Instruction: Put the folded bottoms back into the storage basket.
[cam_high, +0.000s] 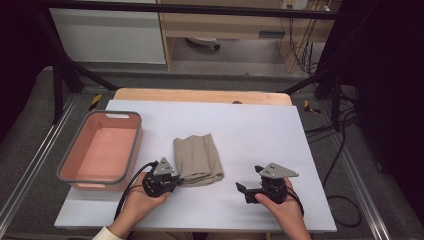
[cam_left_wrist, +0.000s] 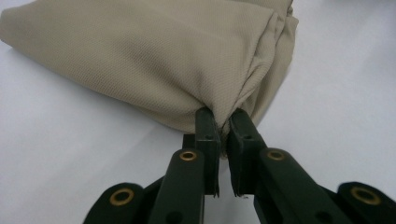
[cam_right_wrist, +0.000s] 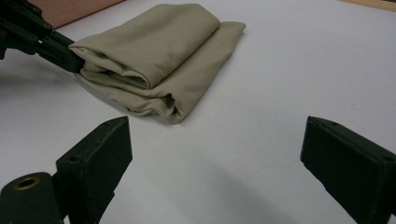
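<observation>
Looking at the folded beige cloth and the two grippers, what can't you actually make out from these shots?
- High view: the left gripper tips are too small to show how they meet the folded beige cloth.
- Left gripper view: the cloth's pinched corner is hidden between the shut jaws; its far end is cut off by the top edge.
- Right gripper view: the right gripper is open, its jaws cut off by the bottom edge.
- High view: the pink bin near wall hides part of its floor.

A plain beige cloth (cam_high: 197, 160) lies on a white table (cam_high: 260, 135) beside a grey-rimmed pink basin (cam_high: 100, 150)
</observation>
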